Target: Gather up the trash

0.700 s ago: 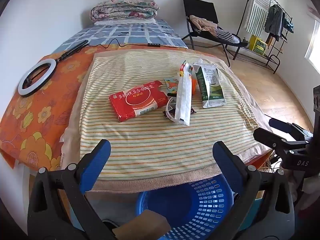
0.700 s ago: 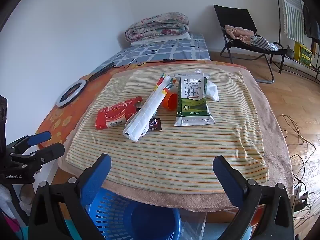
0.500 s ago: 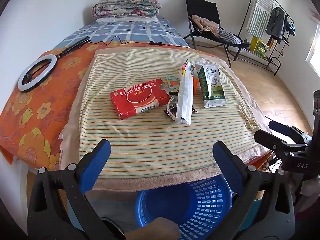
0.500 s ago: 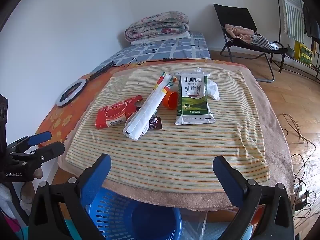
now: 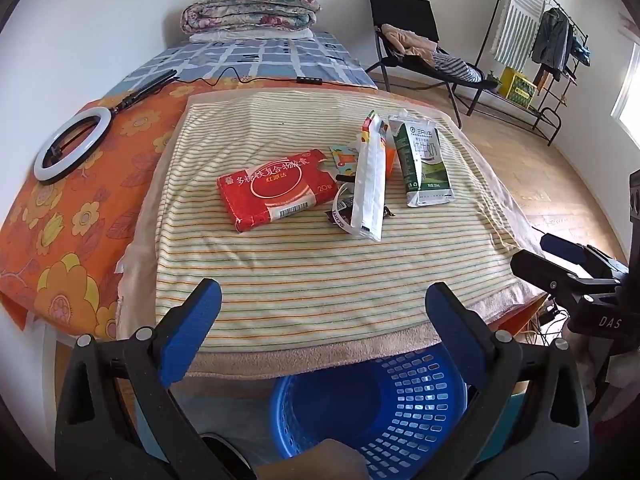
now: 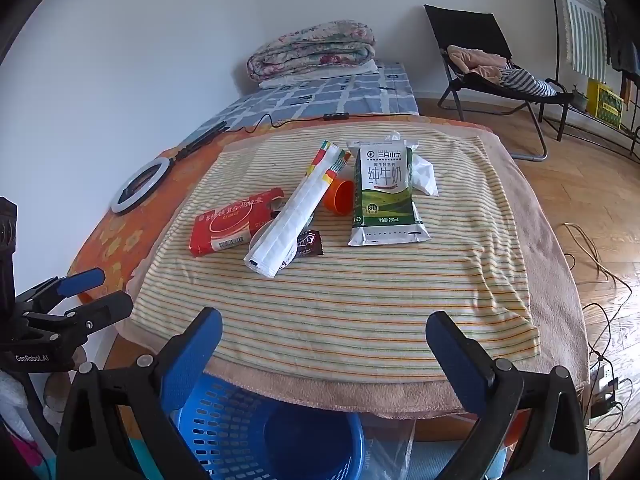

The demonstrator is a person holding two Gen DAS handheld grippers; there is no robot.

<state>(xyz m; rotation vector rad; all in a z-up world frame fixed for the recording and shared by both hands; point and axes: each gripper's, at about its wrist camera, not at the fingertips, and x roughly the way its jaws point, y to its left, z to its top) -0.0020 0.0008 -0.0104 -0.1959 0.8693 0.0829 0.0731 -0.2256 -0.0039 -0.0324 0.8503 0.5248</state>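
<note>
Trash lies on a striped towel (image 5: 304,272) over the table: a red tissue pack (image 5: 276,190) (image 6: 234,224), a long white wrapper (image 5: 370,192) (image 6: 294,216), a green-and-white milk carton (image 5: 424,164) (image 6: 382,196), an orange cup (image 6: 340,196), a dark candy wrapper (image 6: 310,244) and crumpled white paper (image 6: 424,176). A blue perforated basket (image 5: 400,396) (image 6: 224,428) stands below the table's near edge. My left gripper (image 5: 320,324) and right gripper (image 6: 322,344) both hover wide open above the near edge, holding nothing. Each also shows at the side of the other's view, the right gripper (image 5: 560,264) and the left gripper (image 6: 76,296).
A ring light (image 5: 72,142) lies on the orange floral cloth at the left. Beyond the table are a bed with a folded quilt (image 5: 250,6), a black folding chair (image 5: 416,44) with clothes, and a drying rack (image 5: 532,36). Cables (image 6: 600,280) trail on the wooden floor at right.
The left view has shifted slightly, and the brown thing at its bottom edge has slid lower. The right gripper's view and the trash are unchanged.
</note>
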